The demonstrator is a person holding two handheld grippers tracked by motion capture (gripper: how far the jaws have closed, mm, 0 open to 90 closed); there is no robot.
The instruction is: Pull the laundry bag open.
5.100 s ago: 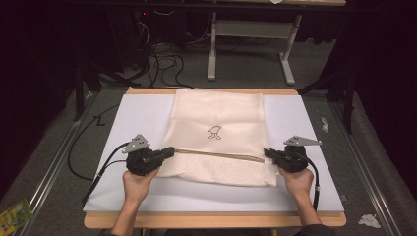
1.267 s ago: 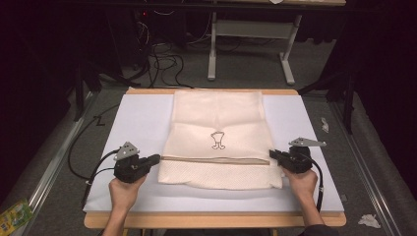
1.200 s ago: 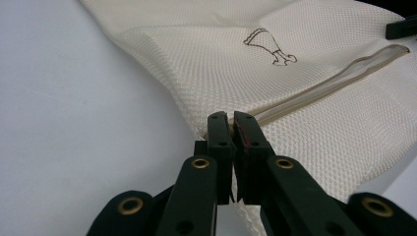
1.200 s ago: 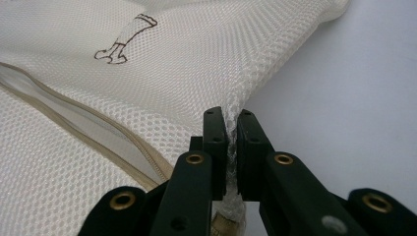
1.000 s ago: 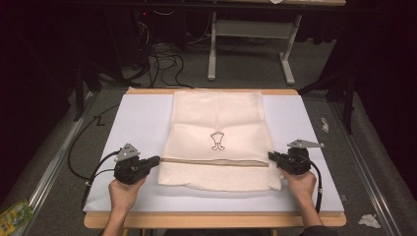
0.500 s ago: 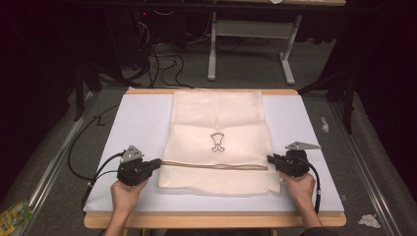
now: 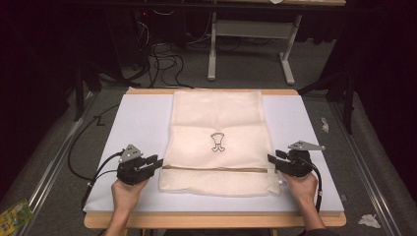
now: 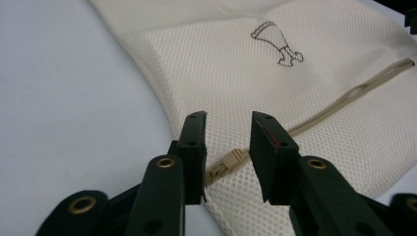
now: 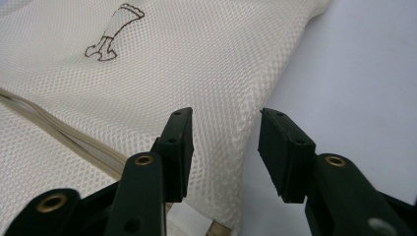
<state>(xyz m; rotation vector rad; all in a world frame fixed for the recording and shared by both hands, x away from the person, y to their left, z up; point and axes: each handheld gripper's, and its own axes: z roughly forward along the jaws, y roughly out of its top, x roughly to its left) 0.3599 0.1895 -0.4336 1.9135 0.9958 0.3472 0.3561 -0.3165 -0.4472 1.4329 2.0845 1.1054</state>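
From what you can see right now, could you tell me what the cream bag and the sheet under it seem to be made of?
The cream bag looks like a fine synthetic mesh, matte: its surface shows tiny regular holes, and a tan zipper runs across it. The white sheet under it appears smooth and matte, perhaps paper or foam board; the look leaves that open.

I am looking along my left gripper [image 8: 227, 147], whose two black jaws rise from six o'clock and stand apart; they have just been opening, and nothing is pinched between them. Through the gap I see the tan zipper pull [image 8: 231, 158] lying free on the cream mesh bag [image 8: 295, 64]. The zipper line [image 8: 344, 101] runs from the pull toward three o'clock (slightly wavy along the way). A small brown printed figure [image 8: 275, 42] sits at one o'clock. The white table surface [image 8: 69, 98] spreads from nine to eleven o'clock.
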